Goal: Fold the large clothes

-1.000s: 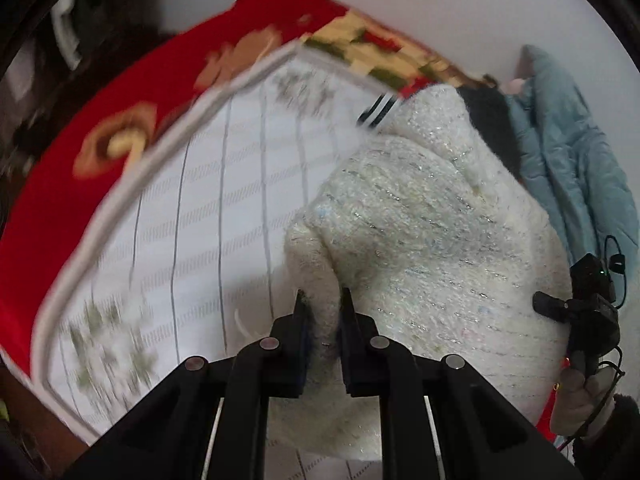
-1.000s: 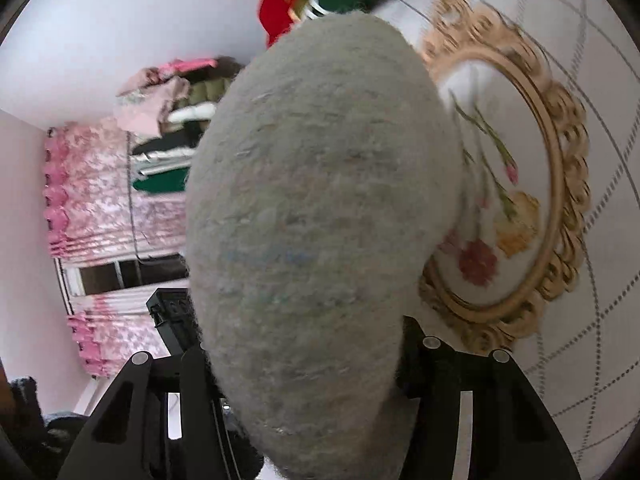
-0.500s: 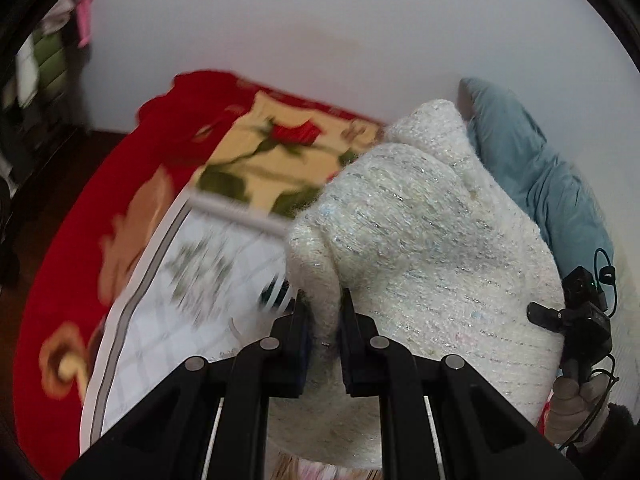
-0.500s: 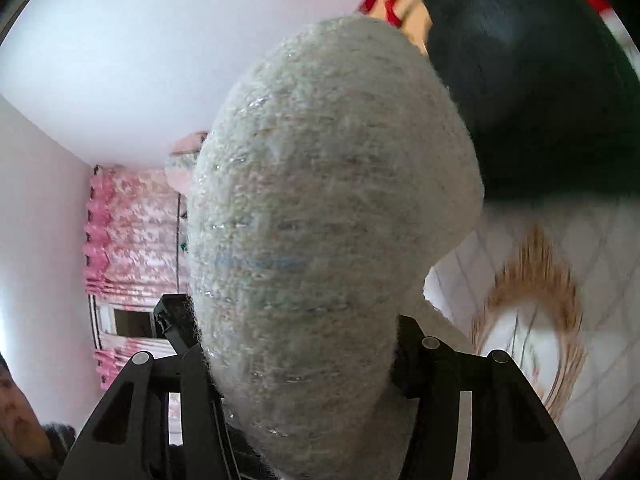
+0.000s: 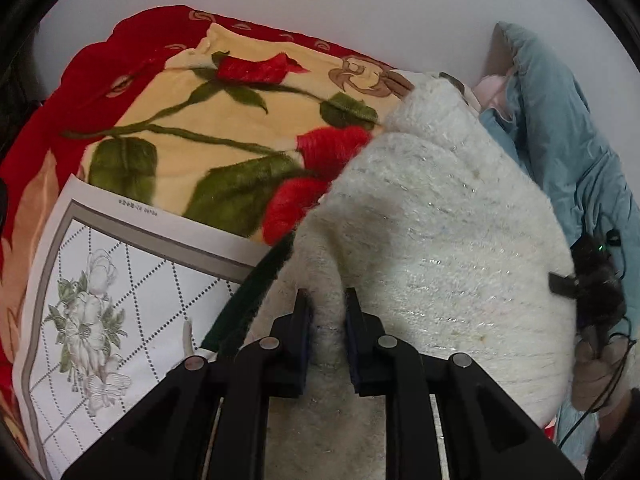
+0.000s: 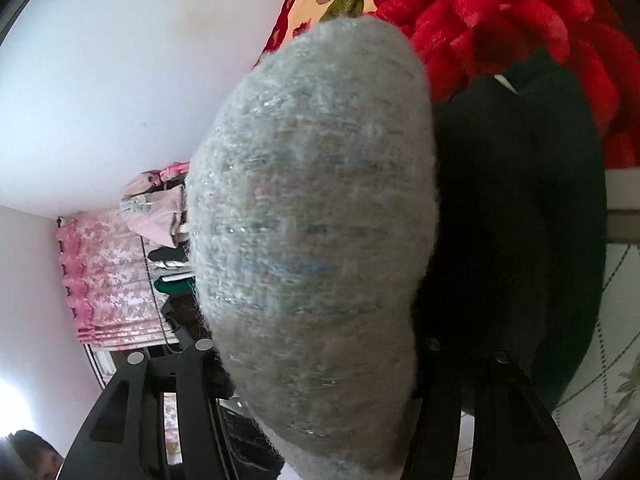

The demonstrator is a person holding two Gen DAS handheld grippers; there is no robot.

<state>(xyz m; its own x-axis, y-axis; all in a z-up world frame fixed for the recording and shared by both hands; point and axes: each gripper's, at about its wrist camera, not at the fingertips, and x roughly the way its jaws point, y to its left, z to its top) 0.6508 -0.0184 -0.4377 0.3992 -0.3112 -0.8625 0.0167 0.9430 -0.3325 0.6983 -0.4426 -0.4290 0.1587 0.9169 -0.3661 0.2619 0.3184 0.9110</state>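
A fluffy white knitted sweater [image 5: 440, 248] hangs in the air between both grippers. My left gripper [image 5: 327, 312] is shut on a fold of the sweater's edge. In the right wrist view the sweater [image 6: 312, 240] bulges over my right gripper [image 6: 316, 384] and hides its fingertips; the cloth runs down between the two arms. A dark green garment [image 6: 516, 220] lies just right of the sweater; its edge shows in the left wrist view [image 5: 248, 296].
A red and cream rose blanket [image 5: 208, 120] covers the bed, with a white patterned sheet [image 5: 108, 292] on top. A teal jacket [image 5: 568, 136] lies by the wall. The other hand-held gripper [image 5: 592, 280] shows at right. Pink curtains [image 6: 108, 280] and hanging clothes stand beyond.
Both grippers have carried the sweater across the bed toward the rose blanket and the wall. The dark green garment has come into view beside it. The grip is unchanged.
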